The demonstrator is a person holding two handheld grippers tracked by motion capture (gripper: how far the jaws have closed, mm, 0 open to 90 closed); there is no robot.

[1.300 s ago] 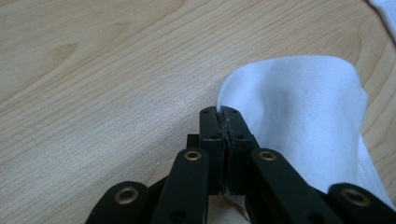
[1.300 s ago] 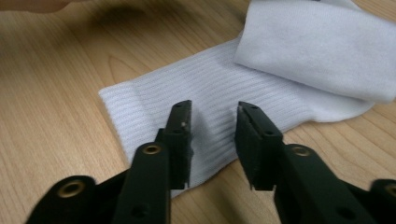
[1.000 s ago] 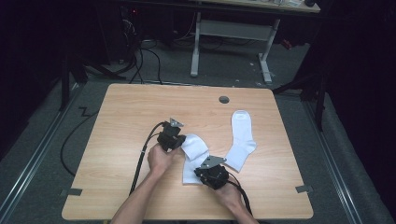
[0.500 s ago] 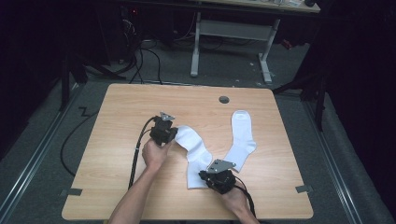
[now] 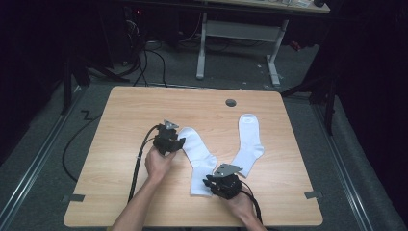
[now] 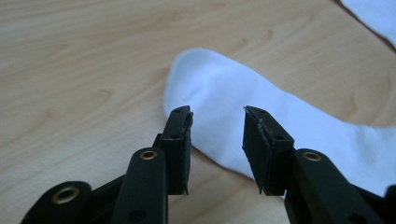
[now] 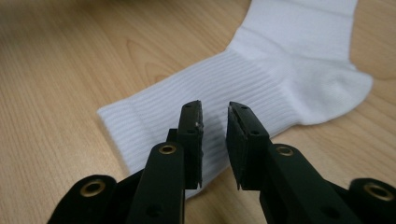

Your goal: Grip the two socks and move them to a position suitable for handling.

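A white sock lies flat on the wooden table, toe at the upper left and ribbed cuff toward the front. My left gripper is at the toe. Its jaws have just been opening and stand apart with the toe lying loose under them. My right gripper is at the cuff. Its jaws have also just been opening, and a narrow gap shows over the ribbed cuff, which they do not pinch. A second white sock lies to the right.
A round cable hole sits near the table's far edge. Grey tape marks lie at the front corners. Black cables trail from the grippers. A desk frame stands beyond the table.
The bunched sock between the grippers has been drawn out flat as the hands moved apart. Both pairs of jaws, shut on it before, now stand apart.
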